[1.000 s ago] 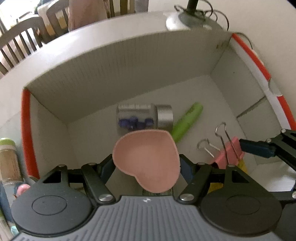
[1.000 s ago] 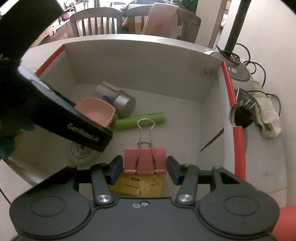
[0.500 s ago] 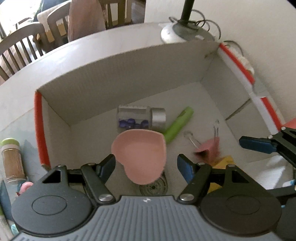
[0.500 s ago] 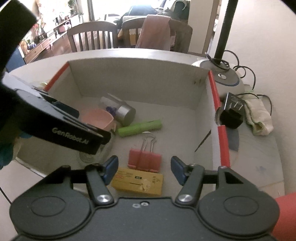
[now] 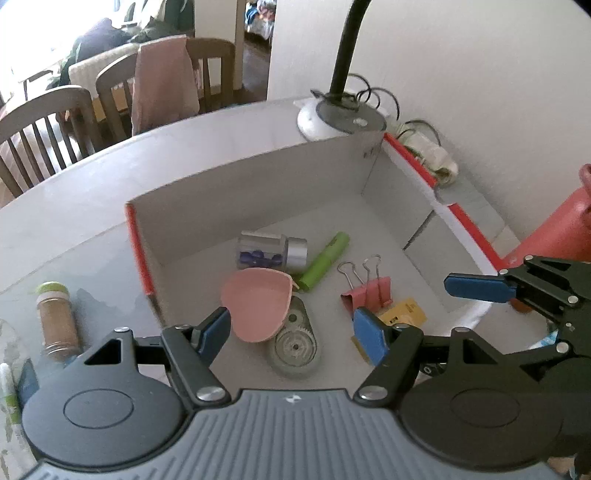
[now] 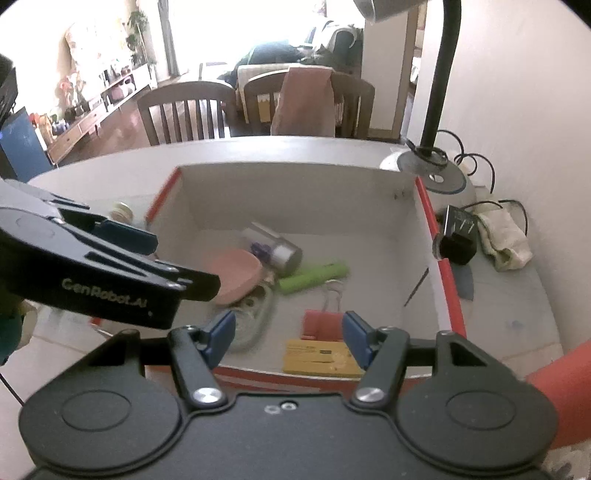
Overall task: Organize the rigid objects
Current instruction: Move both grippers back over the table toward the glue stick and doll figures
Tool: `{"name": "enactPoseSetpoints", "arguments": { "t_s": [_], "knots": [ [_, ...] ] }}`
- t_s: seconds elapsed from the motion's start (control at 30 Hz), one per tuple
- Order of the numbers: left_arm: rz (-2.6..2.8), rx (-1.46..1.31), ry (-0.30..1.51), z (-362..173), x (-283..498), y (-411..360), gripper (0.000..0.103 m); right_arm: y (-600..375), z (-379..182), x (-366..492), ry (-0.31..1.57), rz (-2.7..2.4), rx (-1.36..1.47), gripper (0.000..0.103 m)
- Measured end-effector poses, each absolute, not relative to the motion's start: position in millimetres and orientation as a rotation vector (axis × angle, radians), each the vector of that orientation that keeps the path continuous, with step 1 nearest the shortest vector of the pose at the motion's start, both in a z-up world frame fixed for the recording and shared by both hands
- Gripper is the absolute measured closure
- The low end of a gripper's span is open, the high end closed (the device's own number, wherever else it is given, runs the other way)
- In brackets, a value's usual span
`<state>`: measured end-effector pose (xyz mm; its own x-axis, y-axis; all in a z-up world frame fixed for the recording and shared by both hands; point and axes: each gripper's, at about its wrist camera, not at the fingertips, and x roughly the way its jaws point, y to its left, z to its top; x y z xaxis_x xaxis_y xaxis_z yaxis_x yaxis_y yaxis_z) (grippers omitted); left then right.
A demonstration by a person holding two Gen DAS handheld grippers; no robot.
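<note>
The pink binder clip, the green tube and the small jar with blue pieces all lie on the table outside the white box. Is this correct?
Not quite. The pink binder clip, the green tube and the small jar with blue pieces all lie inside the white box, not on the table outside it. The left wrist view shows this.

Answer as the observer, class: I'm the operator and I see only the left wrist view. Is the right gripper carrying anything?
Observer: No. The right wrist view shows both fingers of the right gripper apart and empty; the pink binder clip lies loose in the box.
Operator: What sits outside the box's right wall?
Observer: A black power adapter, next to a cream cloth.
Operator: Can you see the lamp's head?
Observer: Yes, a silver lamp head at the top edge.
</note>
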<state>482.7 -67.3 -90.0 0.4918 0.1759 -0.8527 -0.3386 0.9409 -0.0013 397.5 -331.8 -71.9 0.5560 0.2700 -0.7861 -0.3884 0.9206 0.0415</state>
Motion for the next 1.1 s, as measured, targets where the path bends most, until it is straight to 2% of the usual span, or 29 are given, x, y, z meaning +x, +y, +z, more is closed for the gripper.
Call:
{"name": "enactPoseSetpoints", "arguments": {
  "t_s": [0.47,0.53,0.67,0.83,0.93,1.03,1.1],
  "knots": [
    [0.243,-0.200,0.894,-42,383,-51,0.029,-283,-38,335,0.823,0.402,-0.086,0.026],
    [0.243,-0.197,0.882,-38,368,-48,0.024,-273,-35,326,0.814,0.406,-0.088,0.025],
    [0.245,-0.189,0.856,-28,336,-40,0.024,-255,-33,311,0.802,0.409,-0.075,0.023],
    [0.252,-0.170,0.836,-22,303,-28,0.024,-233,-33,294,0.765,0.426,-0.063,0.013],
    [0.262,-0.169,0.820,-18,284,-18,0.019,-219,-33,286,0.739,0.440,-0.060,0.011],
    [0.272,-0.184,0.806,-17,266,-7,0.018,-206,-34,276,0.713,0.459,-0.044,0.005],
    [0.281,-0.190,0.801,-17,255,-1,0.018,-198,-36,273,0.698,0.471,-0.039,0.004]
  ]
}}
